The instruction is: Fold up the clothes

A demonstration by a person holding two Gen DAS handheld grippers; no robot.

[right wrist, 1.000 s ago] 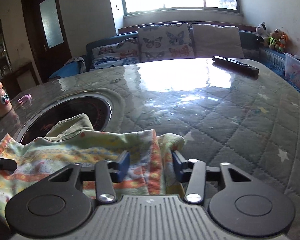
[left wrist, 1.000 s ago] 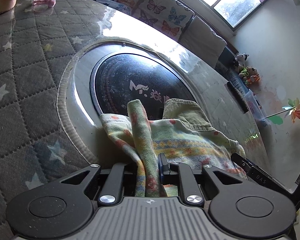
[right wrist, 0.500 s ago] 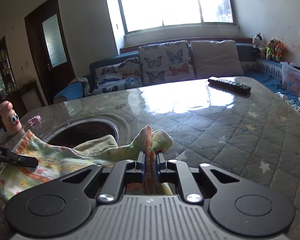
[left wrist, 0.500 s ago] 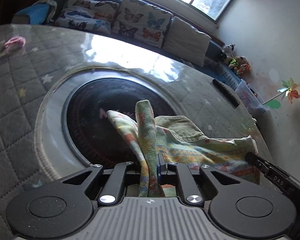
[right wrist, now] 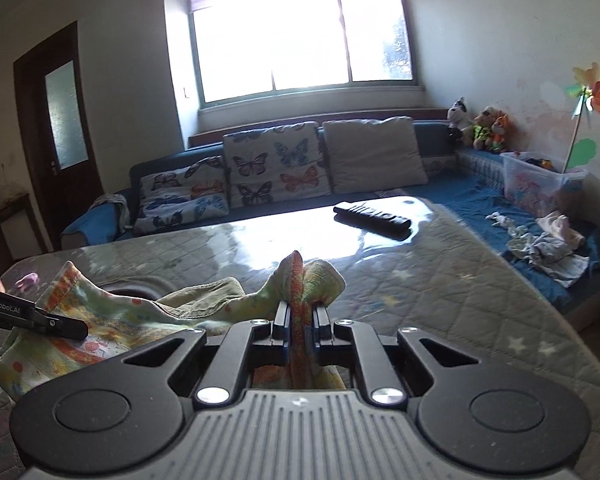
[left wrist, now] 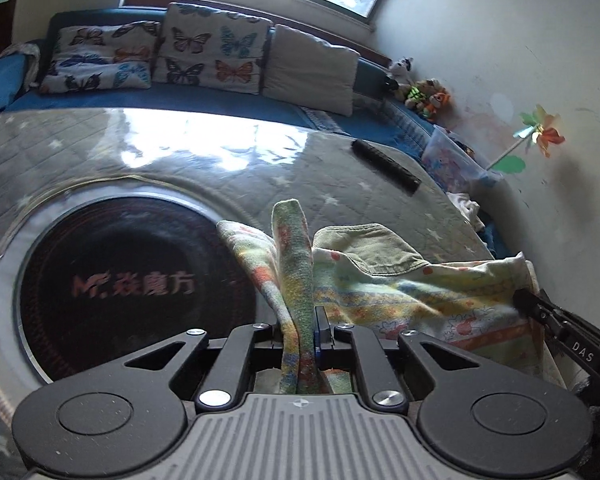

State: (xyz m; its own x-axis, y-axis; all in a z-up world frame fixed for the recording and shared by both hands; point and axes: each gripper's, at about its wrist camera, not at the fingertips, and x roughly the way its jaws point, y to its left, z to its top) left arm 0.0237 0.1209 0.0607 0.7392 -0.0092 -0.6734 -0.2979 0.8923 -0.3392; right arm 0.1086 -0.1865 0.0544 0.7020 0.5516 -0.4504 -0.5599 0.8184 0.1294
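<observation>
With your left gripper [left wrist: 303, 330] and right gripper [right wrist: 300, 320] each pinching 1 bunched edge of the printed garment [left wrist: 400, 288] above the quilted table [right wrist: 440, 280], keep both hands level so the cloth hangs straight before folding.

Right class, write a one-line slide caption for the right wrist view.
Right gripper pinches a colourful printed garment above the quilted table; remote control beyond.

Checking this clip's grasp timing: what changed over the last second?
The right gripper, open around the garment a second ago, shut on its bunched edge. Both grippers then lifted the cloth off the table. The left gripper kept its pinch; the remote stayed put.
</observation>
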